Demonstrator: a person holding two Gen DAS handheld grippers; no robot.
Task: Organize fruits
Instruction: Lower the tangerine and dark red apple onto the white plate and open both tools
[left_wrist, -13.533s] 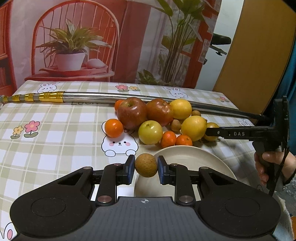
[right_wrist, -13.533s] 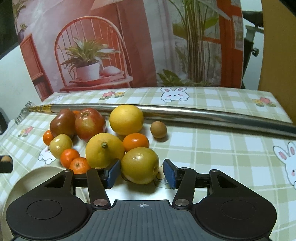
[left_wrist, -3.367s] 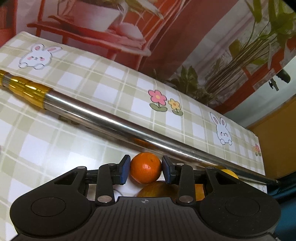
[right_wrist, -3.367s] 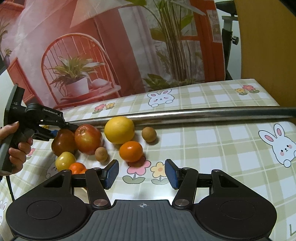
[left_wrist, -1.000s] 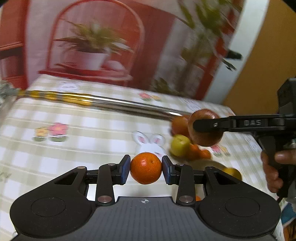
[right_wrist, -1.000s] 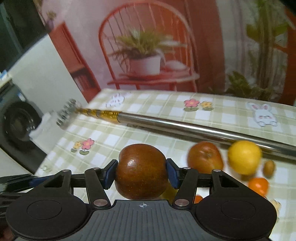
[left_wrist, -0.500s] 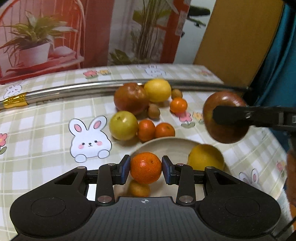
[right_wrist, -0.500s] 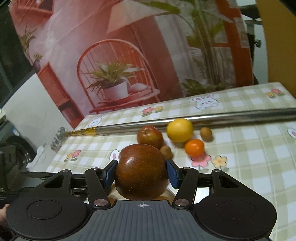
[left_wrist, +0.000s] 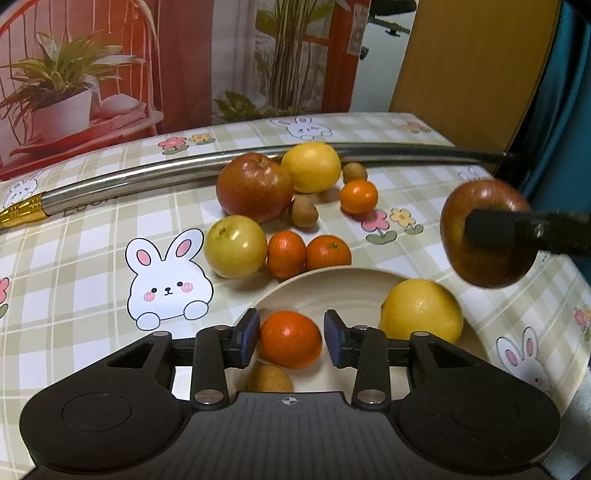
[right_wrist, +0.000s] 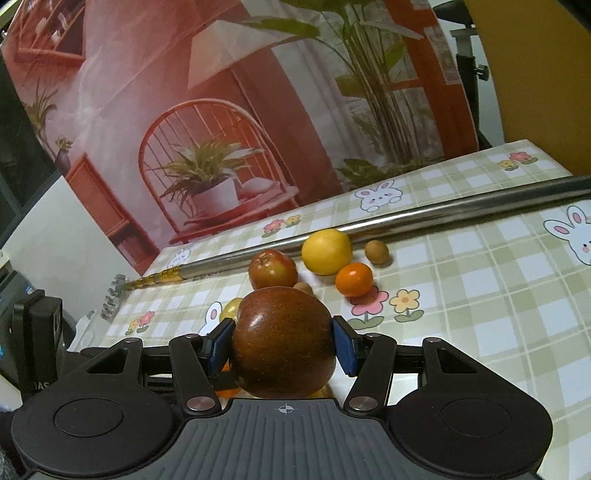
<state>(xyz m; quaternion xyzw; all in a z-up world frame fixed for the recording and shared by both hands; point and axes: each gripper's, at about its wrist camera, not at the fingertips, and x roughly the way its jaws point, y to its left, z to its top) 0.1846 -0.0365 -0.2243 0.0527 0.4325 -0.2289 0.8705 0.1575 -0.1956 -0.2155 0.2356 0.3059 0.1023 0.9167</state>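
**Mandarin released over the plate, apple next in line**

Your left gripper (left_wrist: 290, 338) is letting go right now: the jaws are opening, and there's a sliver of daylight on both sides of the mandarin (left_wrist: 290, 339) that half a second ago was pinched tight between the pads. It sits low over the plate (left_wrist: 332, 286), so this one counts as delivered once you pull clear.

A second ago you were still swinging in over bare tablecloth; now both hands have arrived at the plate. Your right gripper (right_wrist: 282, 341) is clamped on the dark red apple (right_wrist: 282, 341), pads pressing both flanks, and from the left wrist view that apple hangs above the plate's right edge, not yet down.

Inside the plate: a large yellow citrus (left_wrist: 421, 312) on the right, a small brown fruit (left_wrist: 269, 378) near the front, and the mandarin you're dropping between them.

On the cloth: a red apple (left_wrist: 255, 188), a yellow citrus (left_wrist: 311, 167), a yellow-green apple (left_wrist: 235, 246), two mandarins (left_wrist: 308, 254) touching the plate's far rim, another mandarin (left_wrist: 358, 196) further back and two small brown fruits (left_wrist: 303, 211). Plenty left to move, I'd judge.
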